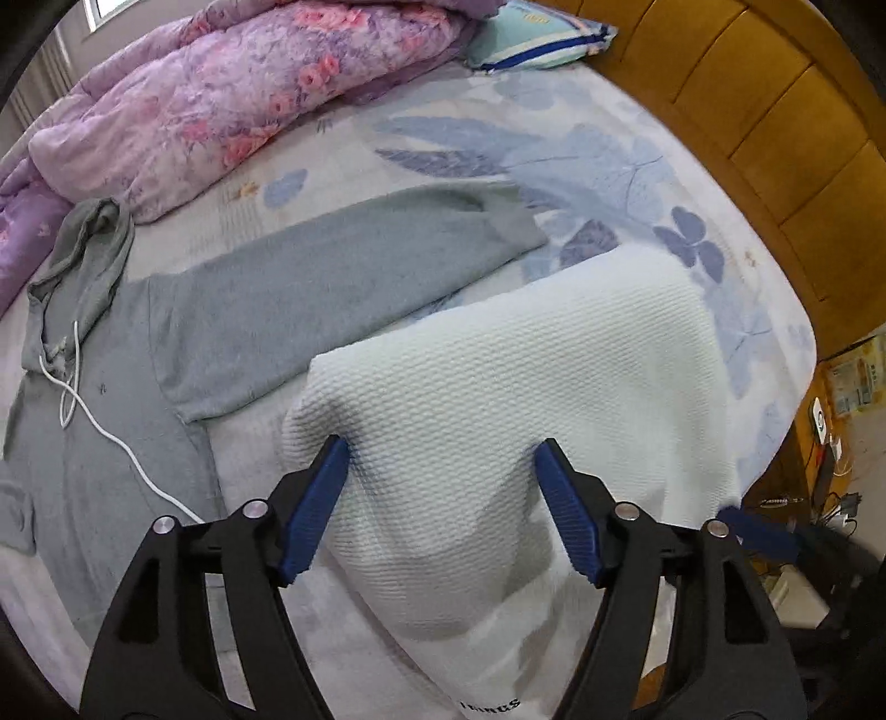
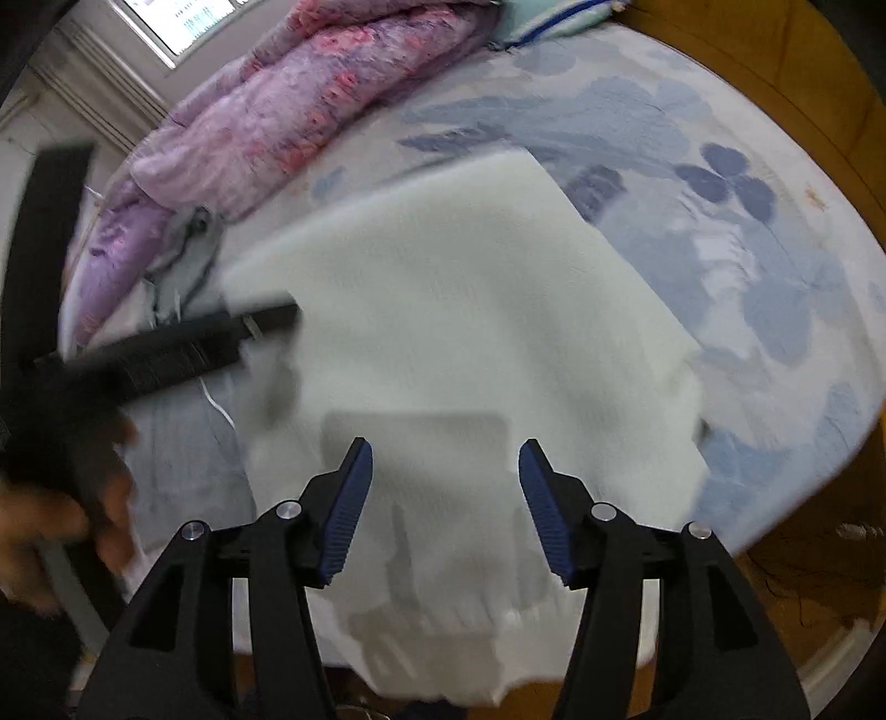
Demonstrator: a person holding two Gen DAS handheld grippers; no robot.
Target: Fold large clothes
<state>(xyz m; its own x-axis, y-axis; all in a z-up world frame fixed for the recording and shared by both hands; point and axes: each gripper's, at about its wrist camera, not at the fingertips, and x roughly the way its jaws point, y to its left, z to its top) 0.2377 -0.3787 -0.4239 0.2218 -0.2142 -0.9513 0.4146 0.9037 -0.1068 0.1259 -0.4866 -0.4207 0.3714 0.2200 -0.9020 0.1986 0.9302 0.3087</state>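
Floral purple quilt [image 1: 221, 94], teal pillow [image 1: 540, 36], leaf-print bedsheet [image 1: 637, 183], wooden headboard [image 1: 775, 127]

A bedroom in a home. A wide bed [image 1: 609, 166] is spread with a pale sheet printed in blue leaves and butterflies, and a rumpled pink-and-purple floral quilt [image 1: 221, 105] is heaped along its far side. A teal pillow with blue piping [image 1: 537, 39] lies against the honey-coloured panelled wooden headboard [image 1: 775, 138]. A bright window [image 2: 177, 22] shows beyond the quilt.
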